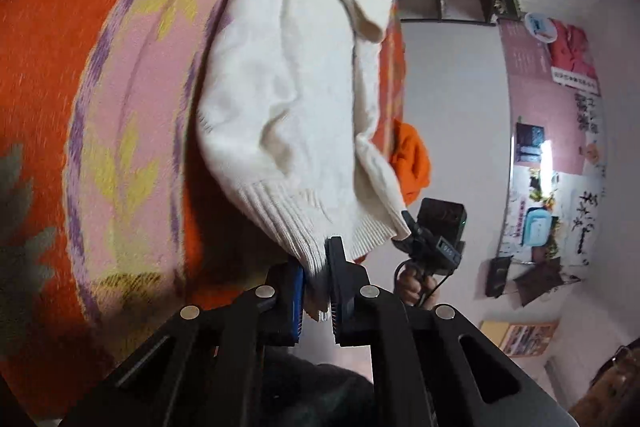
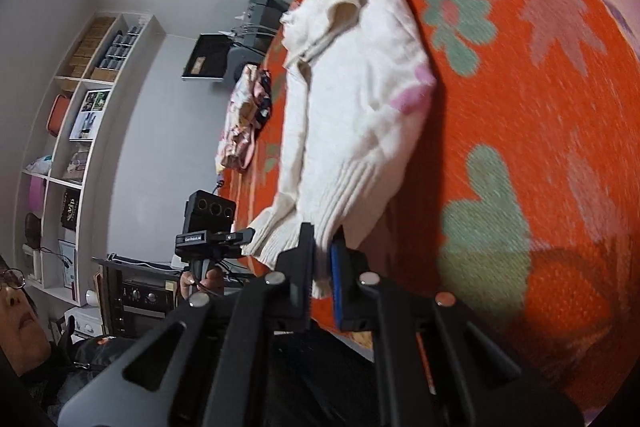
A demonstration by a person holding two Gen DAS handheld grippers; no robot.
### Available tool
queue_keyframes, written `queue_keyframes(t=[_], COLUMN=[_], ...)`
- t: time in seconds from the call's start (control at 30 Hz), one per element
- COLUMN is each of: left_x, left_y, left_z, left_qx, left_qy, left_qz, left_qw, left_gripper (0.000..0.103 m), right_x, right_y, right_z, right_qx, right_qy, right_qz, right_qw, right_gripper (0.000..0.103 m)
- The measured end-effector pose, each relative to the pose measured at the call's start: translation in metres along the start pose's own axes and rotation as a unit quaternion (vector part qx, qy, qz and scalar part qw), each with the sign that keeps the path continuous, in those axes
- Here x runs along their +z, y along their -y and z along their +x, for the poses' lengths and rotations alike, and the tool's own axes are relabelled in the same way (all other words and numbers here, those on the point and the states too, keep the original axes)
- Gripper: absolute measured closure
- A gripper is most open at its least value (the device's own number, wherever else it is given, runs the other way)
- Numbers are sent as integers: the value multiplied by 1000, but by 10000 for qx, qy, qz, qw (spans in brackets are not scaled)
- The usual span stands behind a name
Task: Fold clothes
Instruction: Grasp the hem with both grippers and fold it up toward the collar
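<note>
Left gripper (image 1: 318, 291) and right gripper (image 2: 322, 267) each clamp the ribbed hem of the cream sweater (image 1: 288, 75), its length running straight ahead over the orange floral blanket (image 2: 540, 127).

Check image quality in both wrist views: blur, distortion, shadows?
Left wrist view: strong fisheye curvature, streaky motion blur on the orange floral blanket, cream knitted sweater soft. Right wrist view: same curvature, blurred blanket, dark shadow beside the hem at lower right; shelves fairly sharp.
</note>
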State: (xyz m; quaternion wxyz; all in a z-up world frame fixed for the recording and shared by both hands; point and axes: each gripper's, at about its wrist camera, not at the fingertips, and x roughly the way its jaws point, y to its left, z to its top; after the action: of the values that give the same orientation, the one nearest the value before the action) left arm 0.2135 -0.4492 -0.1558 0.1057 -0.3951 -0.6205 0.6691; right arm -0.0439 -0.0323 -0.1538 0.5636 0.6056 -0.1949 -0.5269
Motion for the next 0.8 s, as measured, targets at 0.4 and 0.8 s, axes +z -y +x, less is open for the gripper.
queue_keyframes(t=[0.4, 0.8], left_x=[152, 196], left_y=[20, 2], left_z=[3, -11], left_qx=[245, -39], left_qy=[654, 425], left_qz=[-349, -565], left_qw=[9969, 9975], left_gripper=[94, 55], right_x=[150, 181], right_y=[-9, 6], right_z=[61, 45], right_qx=[-345, -856], right_qy=[413, 1016], right_qz=[-2, 518], right_qw=[9986, 9898], right_gripper=[94, 48])
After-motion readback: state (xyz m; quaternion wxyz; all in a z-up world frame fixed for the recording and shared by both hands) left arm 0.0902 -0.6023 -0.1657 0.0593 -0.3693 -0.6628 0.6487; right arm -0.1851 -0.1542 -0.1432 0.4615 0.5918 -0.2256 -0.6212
